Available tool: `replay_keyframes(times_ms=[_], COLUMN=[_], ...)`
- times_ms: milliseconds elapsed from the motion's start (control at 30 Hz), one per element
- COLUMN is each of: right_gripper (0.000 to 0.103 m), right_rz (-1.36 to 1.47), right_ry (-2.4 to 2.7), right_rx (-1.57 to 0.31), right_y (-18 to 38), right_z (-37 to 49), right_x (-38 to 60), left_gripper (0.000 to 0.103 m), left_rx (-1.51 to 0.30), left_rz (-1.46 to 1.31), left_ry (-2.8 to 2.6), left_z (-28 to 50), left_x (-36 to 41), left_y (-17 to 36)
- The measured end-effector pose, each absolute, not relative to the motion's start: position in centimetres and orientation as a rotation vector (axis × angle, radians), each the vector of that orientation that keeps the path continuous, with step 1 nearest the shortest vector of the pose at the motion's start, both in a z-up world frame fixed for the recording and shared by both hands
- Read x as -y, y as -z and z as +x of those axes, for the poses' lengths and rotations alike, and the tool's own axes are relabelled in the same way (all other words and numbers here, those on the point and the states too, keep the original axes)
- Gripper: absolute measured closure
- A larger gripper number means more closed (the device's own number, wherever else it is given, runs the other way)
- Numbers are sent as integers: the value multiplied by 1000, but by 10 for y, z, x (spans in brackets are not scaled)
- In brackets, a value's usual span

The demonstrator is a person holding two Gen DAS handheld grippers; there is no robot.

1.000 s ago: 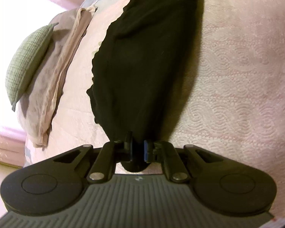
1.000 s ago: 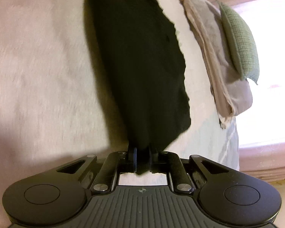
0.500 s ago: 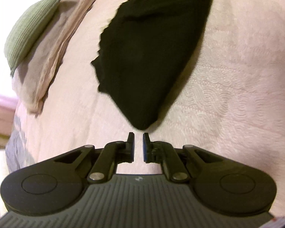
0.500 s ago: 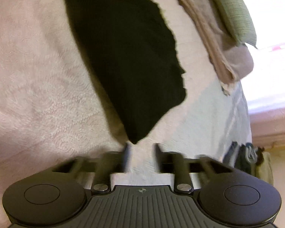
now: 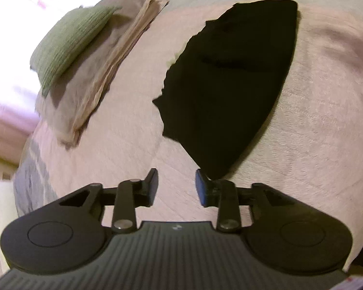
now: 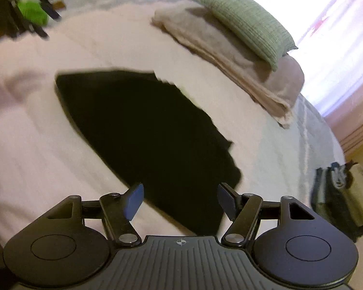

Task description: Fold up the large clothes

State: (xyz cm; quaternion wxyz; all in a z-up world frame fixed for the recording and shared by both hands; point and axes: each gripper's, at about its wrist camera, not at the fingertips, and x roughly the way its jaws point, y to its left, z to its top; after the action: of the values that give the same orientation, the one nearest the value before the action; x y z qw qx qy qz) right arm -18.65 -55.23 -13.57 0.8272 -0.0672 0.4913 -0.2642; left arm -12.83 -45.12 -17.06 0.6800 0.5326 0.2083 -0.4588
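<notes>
A black garment (image 5: 230, 84) lies folded flat on the pale pink bedspread (image 5: 314, 120). In the left wrist view my left gripper (image 5: 176, 181) hangs above the bed just short of the garment's near corner, its jaws opening with nothing between them. The right wrist view shows the same black garment (image 6: 145, 133) spread below my right gripper (image 6: 180, 198), whose jaws are opening wide and hold nothing. Both grippers are lifted clear of the cloth. The other gripper (image 6: 24, 12) shows at the top left of the right wrist view.
A green cushion (image 5: 70, 41) rests on a folded beige blanket (image 5: 104, 72) near the head of the bed; the same cushion (image 6: 249, 24) and blanket (image 6: 242, 72) appear in the right wrist view. A bag with clothes (image 6: 338, 193) stands on the floor beside the bed. Bright curtains (image 6: 326, 24) lie behind.
Both grippers let go of the black garment's corners, opened and rose away from the bed. The garment dropped flat onto the bedspread. The right gripper rolled noticeably.
</notes>
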Motion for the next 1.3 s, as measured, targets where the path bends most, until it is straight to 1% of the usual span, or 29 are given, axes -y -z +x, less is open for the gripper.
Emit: replay_keyframes(times_ms=[167, 200, 267, 367, 500, 600, 667, 700, 733, 767, 800, 833, 900, 933, 967, 1067, 1200, 1233, 1300], right_gripper=[39, 39, 39, 39, 39, 40, 43, 52, 69, 77, 90, 97, 99, 100, 100, 100, 100, 100, 100], right_rz=[-129, -122, -104, -120, -220, -257, -296, -323, -331, -319, -297, -258, -200, -175, -153, -100, -70, -67, -63], right_ry=[564, 574, 594, 585, 512, 487, 476, 463, 449, 448, 469, 493, 542, 565, 583, 621, 630, 630, 622], right_rx=[-1026, -1029, -1036, -1057, -1123, -1131, -1158, -1184, -1206, -1212, -1200, -1176, -1142, -1126, -1115, -1095, -1078, -1077, -1078], right_y=[139, 143, 155, 183, 228, 255, 273, 281, 288, 290, 287, 278, 260, 250, 241, 225, 218, 218, 219], right_z=[-122, -105, -77, -32, 19, 43, 56, 62, 65, 68, 67, 66, 61, 58, 57, 54, 53, 53, 53], right_x=[508, 499, 484, 466, 452, 455, 459, 460, 463, 466, 470, 475, 484, 488, 491, 497, 501, 500, 499], left_gripper=[56, 55, 48, 41, 36, 33, 30, 30, 30, 30, 30, 27, 21, 14, 12, 12, 12, 13, 23], left_rx=[-355, -325, -290, -207, -129, -95, -87, -83, -75, -61, -45, -25, 54, 104, 147, 250, 372, 393, 443], left_rz=[1231, 1240, 1256, 1301, 1338, 1342, 1346, 1351, 1359, 1365, 1373, 1385, 1409, 1418, 1420, 1423, 1417, 1420, 1426], left_ry=[1190, 1234, 1304, 1421, 1511, 1559, 1578, 1592, 1613, 1628, 1649, 1667, 1685, 1699, 1712, 1746, 1789, 1808, 1839], left_z=[-90, -79, -60, -33, -2, 17, 25, 29, 33, 35, 38, 39, 40, 41, 41, 44, 45, 46, 46], left_x=[451, 451, 451, 450, 453, 456, 456, 457, 458, 458, 460, 461, 464, 467, 470, 485, 503, 507, 512], left_y=[173, 178, 189, 209, 241, 264, 277, 283, 290, 296, 303, 308, 319, 324, 327, 337, 346, 349, 351])
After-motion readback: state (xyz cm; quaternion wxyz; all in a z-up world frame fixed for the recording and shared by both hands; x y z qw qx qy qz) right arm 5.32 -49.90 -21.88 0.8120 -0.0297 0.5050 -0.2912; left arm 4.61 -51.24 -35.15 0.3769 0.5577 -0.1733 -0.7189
